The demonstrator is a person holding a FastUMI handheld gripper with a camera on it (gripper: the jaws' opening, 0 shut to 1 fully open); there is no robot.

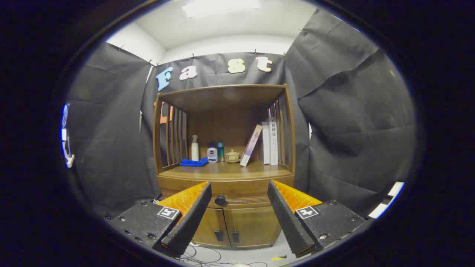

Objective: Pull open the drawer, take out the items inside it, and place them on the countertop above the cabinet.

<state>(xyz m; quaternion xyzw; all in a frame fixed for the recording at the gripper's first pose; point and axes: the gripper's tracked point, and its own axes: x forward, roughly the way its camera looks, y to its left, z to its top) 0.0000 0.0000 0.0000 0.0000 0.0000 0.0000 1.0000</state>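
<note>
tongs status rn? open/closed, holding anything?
Tongs: open, holding nothing, fingers spread either side of the drawer knob, short of it; drawer closed.

We see the drawer [237, 193] shut flush in the wooden cabinet [224, 222] — a low front with a dark round knob [220, 200] left of its middle. Above it lies the countertop [226, 171], a brown shelf under a wooden canopy — bare along its front edge.
</note>
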